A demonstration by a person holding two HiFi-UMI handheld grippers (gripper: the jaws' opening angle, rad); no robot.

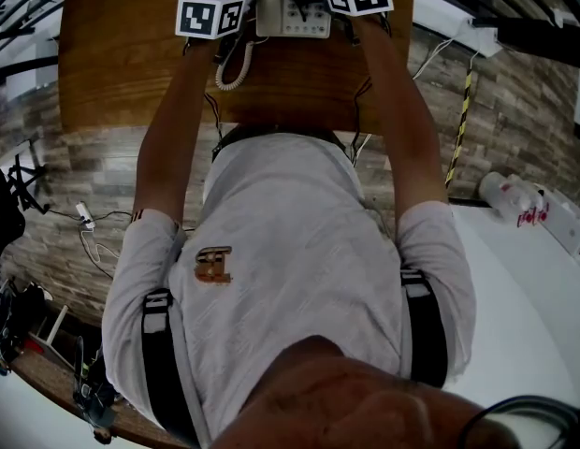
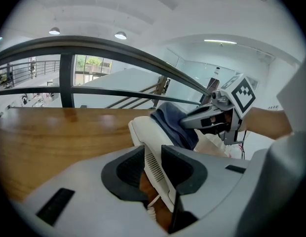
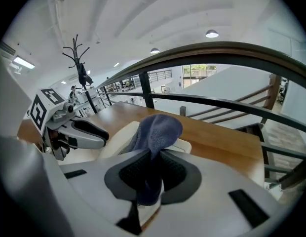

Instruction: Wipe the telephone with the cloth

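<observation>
Telephone [image 1: 295, 17] stands far on the counter [image 1: 131, 73], its handset [image 2: 143, 132] clamped between the fingers [image 2: 123, 169] of the left gripper [image 2: 153, 169], the right gripper [image 3: 152, 174] pinching the cloth [image 3: 158, 127] against it: wiping appears under way, and the next stroke should run along the handset.

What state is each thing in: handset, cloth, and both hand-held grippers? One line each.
Handset: clamped between the left jaws, cloth against its far end.
Cloth: bunched, pinched in the right jaws.
Left hand-held gripper: shut on the handset.
Right hand-held gripper: shut on the cloth.
</observation>
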